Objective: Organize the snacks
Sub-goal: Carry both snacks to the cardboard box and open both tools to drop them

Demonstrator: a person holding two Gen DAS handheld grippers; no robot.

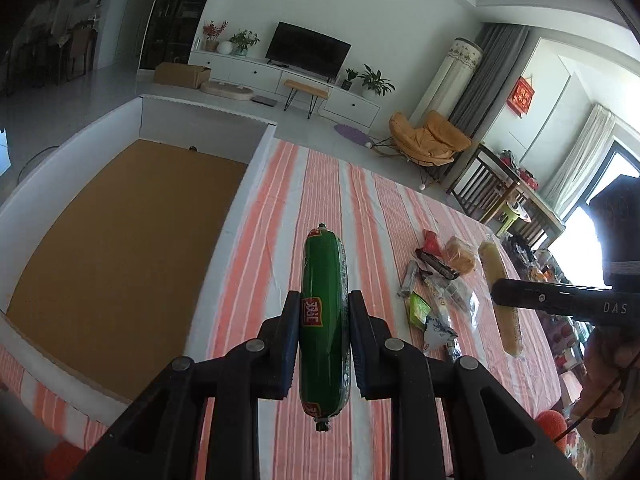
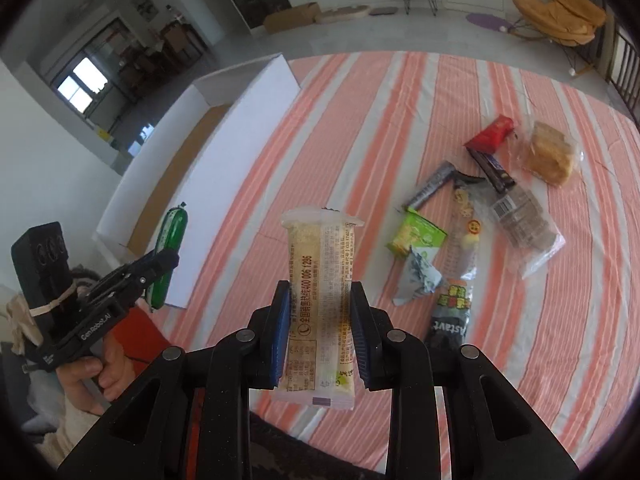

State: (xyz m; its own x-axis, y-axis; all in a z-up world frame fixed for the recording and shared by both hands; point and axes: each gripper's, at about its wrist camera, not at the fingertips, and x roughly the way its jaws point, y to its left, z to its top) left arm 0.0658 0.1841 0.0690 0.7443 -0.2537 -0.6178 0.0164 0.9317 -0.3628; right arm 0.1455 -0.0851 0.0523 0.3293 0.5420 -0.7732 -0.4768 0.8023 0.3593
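My left gripper (image 1: pixel 324 300) is shut on a green sausage stick (image 1: pixel 323 300) and holds it above the striped tablecloth, just right of the white box (image 1: pixel 256 160). It also shows in the right wrist view (image 2: pixel 162 258) with the sausage (image 2: pixel 172 232). My right gripper (image 2: pixel 320 292) is shut on a long pale yellow snack packet (image 2: pixel 320 280), held above the cloth. The packet also shows in the left wrist view (image 1: pixel 500 292). A pile of loose snacks (image 2: pixel 472 216) lies on the cloth to the right.
The white box has a brown cardboard floor (image 1: pixel 120 248) and stands at the table's left. The striped tablecloth (image 2: pixel 360 120) covers the table. The pile includes a green packet (image 2: pixel 416 234), a red packet (image 2: pixel 490 134) and a bagged pastry (image 2: pixel 548 152).
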